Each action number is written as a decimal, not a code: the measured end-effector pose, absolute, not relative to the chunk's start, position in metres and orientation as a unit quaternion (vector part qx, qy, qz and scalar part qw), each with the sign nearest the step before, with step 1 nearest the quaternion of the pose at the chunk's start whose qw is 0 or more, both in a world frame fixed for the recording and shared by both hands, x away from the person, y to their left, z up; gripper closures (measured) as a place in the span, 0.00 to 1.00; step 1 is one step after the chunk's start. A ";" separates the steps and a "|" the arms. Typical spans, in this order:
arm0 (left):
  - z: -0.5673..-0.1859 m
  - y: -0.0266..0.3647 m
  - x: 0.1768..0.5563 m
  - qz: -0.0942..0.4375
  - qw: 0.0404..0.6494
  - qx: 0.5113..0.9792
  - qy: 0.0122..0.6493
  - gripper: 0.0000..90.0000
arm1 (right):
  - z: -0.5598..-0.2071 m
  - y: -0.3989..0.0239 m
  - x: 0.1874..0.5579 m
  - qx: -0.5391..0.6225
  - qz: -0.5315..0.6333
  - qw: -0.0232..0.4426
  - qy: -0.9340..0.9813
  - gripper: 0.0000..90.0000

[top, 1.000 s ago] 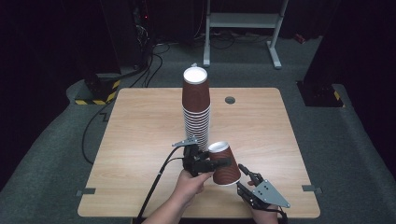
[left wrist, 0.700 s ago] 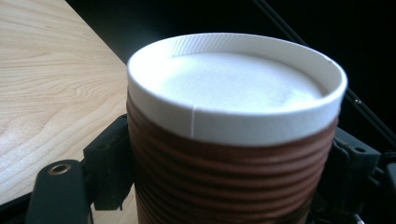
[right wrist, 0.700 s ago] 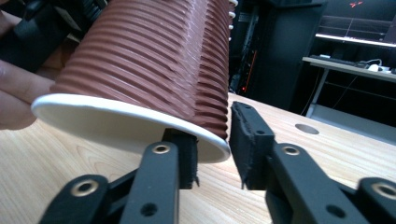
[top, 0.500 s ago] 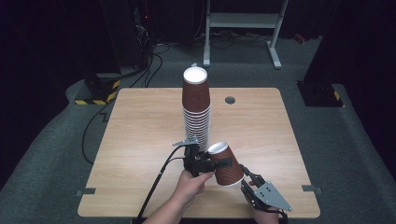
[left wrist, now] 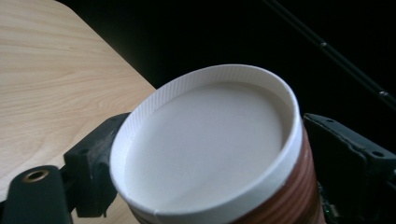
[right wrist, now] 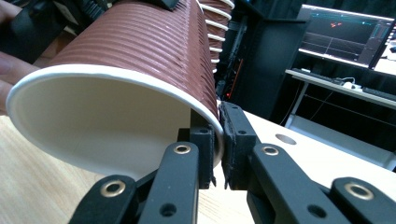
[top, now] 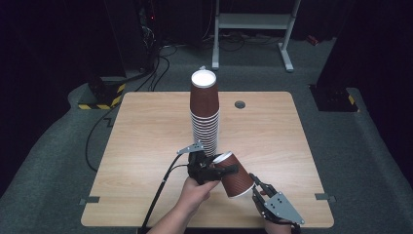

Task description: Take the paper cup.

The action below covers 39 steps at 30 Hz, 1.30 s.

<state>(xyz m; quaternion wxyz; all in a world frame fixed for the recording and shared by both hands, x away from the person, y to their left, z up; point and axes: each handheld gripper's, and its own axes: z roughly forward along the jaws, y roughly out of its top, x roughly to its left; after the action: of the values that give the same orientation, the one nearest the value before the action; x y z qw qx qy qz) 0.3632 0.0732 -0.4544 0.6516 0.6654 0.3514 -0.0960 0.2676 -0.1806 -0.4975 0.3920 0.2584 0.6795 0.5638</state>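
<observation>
A brown ribbed paper cup [top: 235,179] hangs tilted above the table's [top: 146,126] front edge, white base up-left and mouth down-right. My right gripper [top: 254,181] [right wrist: 219,135] has just been closing and is shut on the cup's [right wrist: 140,51] mouth rim, one pad inside and one outside. My left gripper [top: 219,168] [left wrist: 210,149] straddles the cup's [left wrist: 205,144] base end. Its jaws have just been opening and now stand wide beside the cup, which is still between them. Behind it a tall stack of the same cups [top: 204,117] [right wrist: 215,28] stands upside down at mid table.
A round cable hole [top: 239,104] sits in the table's far right part. The left gripper's cable [top: 160,195] trails off the front edge. A white frame [top: 253,24] stands on the floor beyond the table. A lit monitor [right wrist: 345,32] is visible in the right gripper view.
The right gripper's jaws, open just below the cup a second ago, have closed on its mouth rim. The cup and both hands have stayed about where they were.
</observation>
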 end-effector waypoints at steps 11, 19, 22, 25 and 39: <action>-0.447 0.089 0.356 -0.003 0.642 0.676 0.361 0.14 | -0.495 -0.186 0.265 0.269 0.569 0.390 0.672 0.95; -0.451 0.106 0.354 0.035 0.619 0.691 0.372 0.17 | -0.493 -0.197 0.264 0.285 0.570 0.391 0.664 0.96; -0.454 0.118 0.350 0.054 0.610 0.696 0.375 0.18 | -0.492 -0.197 0.263 0.285 0.569 0.392 0.664 0.96; -0.459 0.133 0.346 0.082 0.592 0.707 0.379 0.18 | -0.492 -0.197 0.262 0.285 0.568 0.393 0.665 0.96; -0.497 0.210 0.336 0.182 0.489 0.744 0.418 0.23 | -0.491 -0.200 0.267 0.310 0.545 0.377 0.682 0.96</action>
<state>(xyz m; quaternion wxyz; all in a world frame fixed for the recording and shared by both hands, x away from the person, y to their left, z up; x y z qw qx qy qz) 0.3362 0.2097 -0.4974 0.4888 0.7437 0.4184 0.1815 0.2674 -0.1996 -0.4908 0.3775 0.3096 0.6816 0.5450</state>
